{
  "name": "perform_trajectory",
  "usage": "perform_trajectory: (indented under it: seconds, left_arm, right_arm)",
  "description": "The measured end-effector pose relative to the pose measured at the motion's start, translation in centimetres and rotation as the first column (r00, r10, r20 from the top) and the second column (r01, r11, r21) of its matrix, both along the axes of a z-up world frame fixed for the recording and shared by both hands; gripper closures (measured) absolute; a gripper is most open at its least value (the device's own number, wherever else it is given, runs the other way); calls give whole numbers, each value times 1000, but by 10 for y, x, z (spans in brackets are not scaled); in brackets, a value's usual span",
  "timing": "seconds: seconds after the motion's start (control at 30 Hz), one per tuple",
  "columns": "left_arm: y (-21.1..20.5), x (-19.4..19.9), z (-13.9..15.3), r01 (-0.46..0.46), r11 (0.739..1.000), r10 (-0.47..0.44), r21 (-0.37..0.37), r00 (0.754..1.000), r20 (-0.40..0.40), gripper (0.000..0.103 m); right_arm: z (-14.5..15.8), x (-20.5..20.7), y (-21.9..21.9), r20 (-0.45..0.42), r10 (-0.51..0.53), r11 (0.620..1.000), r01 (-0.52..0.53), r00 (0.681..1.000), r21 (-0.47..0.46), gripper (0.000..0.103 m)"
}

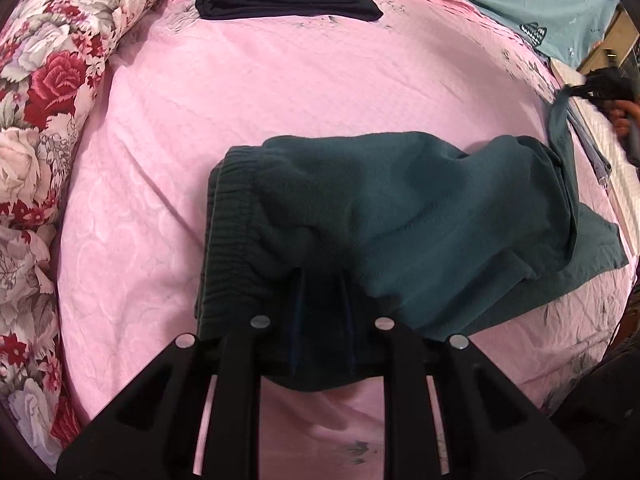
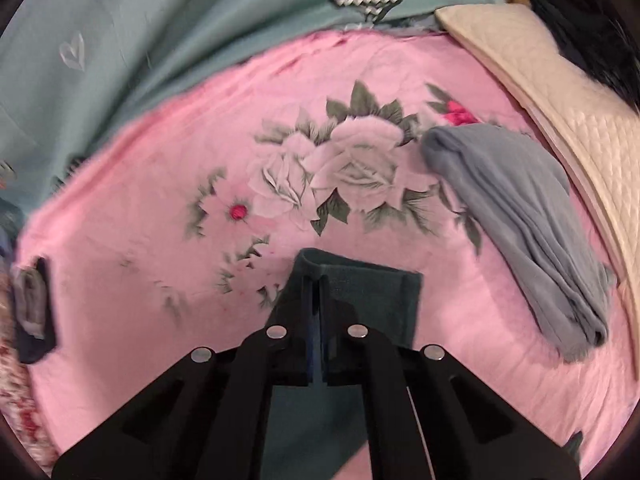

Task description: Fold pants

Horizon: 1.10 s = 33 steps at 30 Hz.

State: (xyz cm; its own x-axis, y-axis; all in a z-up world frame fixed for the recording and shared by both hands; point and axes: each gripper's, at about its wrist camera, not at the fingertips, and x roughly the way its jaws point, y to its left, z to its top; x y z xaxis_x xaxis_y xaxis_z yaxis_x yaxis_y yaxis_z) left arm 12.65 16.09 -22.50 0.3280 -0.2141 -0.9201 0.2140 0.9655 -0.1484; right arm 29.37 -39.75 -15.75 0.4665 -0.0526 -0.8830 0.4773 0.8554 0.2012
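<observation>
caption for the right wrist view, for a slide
Right gripper shut on a hem of the dark green pants, lifted over the pink floral bedspread.

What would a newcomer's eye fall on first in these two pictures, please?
First the dark green pants, bunched in the middle of the pink bedspread, with the left tool gripping their near edge. Next the right tool, shut on a green hem, over a big white rose print with grey folded cloth to its right.
</observation>
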Motion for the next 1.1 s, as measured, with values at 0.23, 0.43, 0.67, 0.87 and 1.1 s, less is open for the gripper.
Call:
perform_trajectory:
  seconds: [0.23,0.43,0.67,0.87,1.1]
  left_arm:
    - [-3,2,0,13,999,-13,30,1000,-5,85]
    - [-14,5,0,6,996,-4,92,1000,-19,85]
    - [-23,11,2,8,985,0,170,999,-47,78]
    - [-25,12,3,-26,971,35,237,999,-32,62]
    - [-36,9,4,-56,955,65,291,998,-20,60]
  right_arm:
    - [105,-138,-40,257,-68,987,28,964,156,101]
    - [97,-283,-79,315,-182,974,128,932,185,101]
    - [-21,-376,-101,10,-303,943,298,953,146,101]
    - [-22,-373,-98,-131,-228,974,228,965,-14,83]
    - [20,-322,-108,-4,52,999,-52,999,7,78]
